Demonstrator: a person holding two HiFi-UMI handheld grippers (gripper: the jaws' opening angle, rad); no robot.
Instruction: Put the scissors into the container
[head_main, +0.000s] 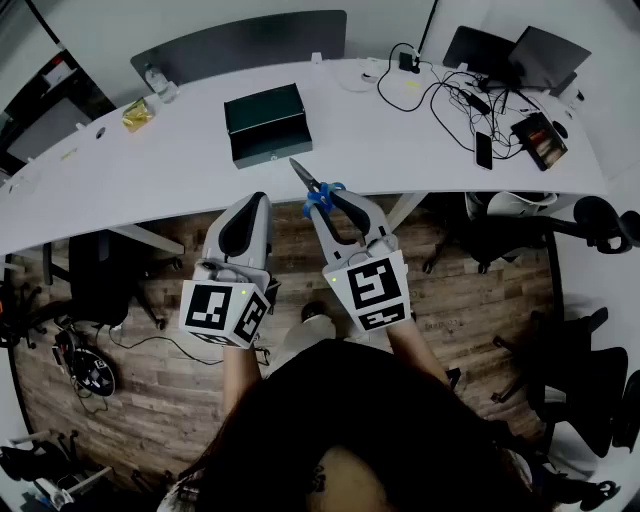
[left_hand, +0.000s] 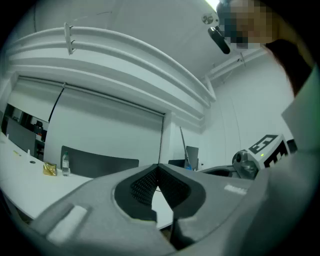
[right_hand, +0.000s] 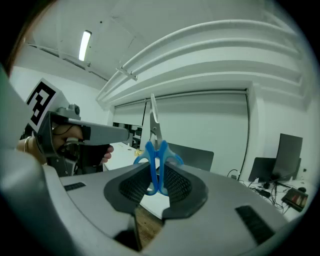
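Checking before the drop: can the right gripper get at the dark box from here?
Probably yes. The right gripper, shut on the scissors, points toward the box, with only bare table between them. Whether the box is open on top I cannot tell.

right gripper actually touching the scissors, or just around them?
Touching. The right gripper view shows the right gripper clamped on the scissors, with both pads pressed against the blue handles and no gap.

Pale grey left gripper (head_main: 256, 198) and right gripper (head_main: 338, 200), black ribbed pads (left_hand: 142, 187), black-and-white marker cubes (head_main: 225, 312), dark top (head_main: 350, 420).
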